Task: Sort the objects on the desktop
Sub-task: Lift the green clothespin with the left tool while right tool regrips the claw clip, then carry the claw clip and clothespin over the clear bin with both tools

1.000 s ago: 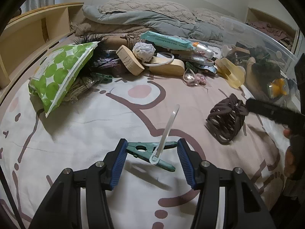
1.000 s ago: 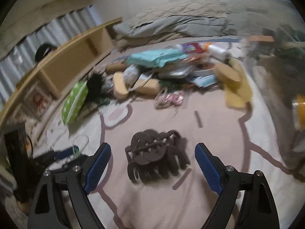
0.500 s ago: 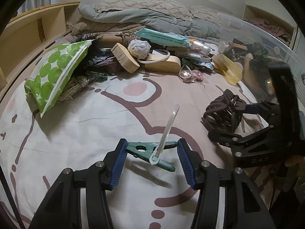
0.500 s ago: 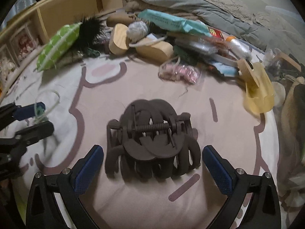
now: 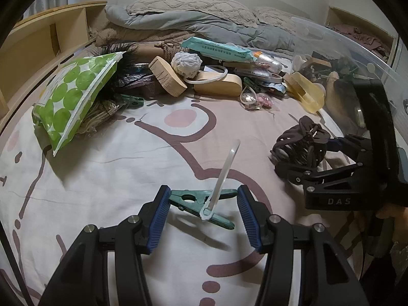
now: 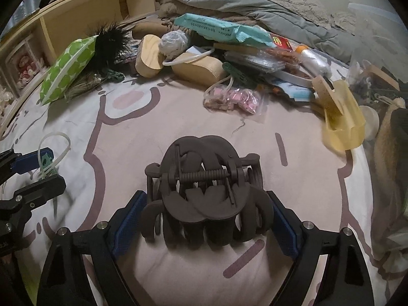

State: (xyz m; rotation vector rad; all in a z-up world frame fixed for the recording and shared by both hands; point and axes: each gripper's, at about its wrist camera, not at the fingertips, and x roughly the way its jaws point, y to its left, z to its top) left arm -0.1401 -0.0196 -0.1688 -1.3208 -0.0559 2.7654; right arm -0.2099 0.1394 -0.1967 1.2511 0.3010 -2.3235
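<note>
**Rt tool closing round hair claw; lt tool on green peg**

Rt tool (image 6: pixel 206 219): jaws wide, have just been closing in; dark brown hair claw (image 6: pixel 204 193) sits between them on the bed sheet (image 6: pixel 153 117). Blue pads look right up against the claw's sides, but can't tell if they press yet. Claw lies w/ spring bar facing up, teeth toward the camera.

Lt tool (image 5: pixel 202 211): jaws about half open, clamped end to end on a green clothes peg (image 5: pixel 193 201) that spans the gap just above the sheet. A white cable tie (image 5: pixel 224 176) is looped on the peg and sticks up toward 1 o'clock.

In lt view the claw and rt tool are at 3 o'clock, a hand (image 5: pixel 390 209) behind it. Pile of odds at 12: green-dotted pouch (image 5: pixel 74 97) at 10, wooden blocks (image 5: pixel 168 76), teal packet (image 5: pixel 219 51), yellow plastic holder (image 5: pixel 306 91) at 2. Clear plastic bin (image 5: pixel 357 51) at far rt edge. Grey duvet (image 5: pixel 193 20) behind.
</note>
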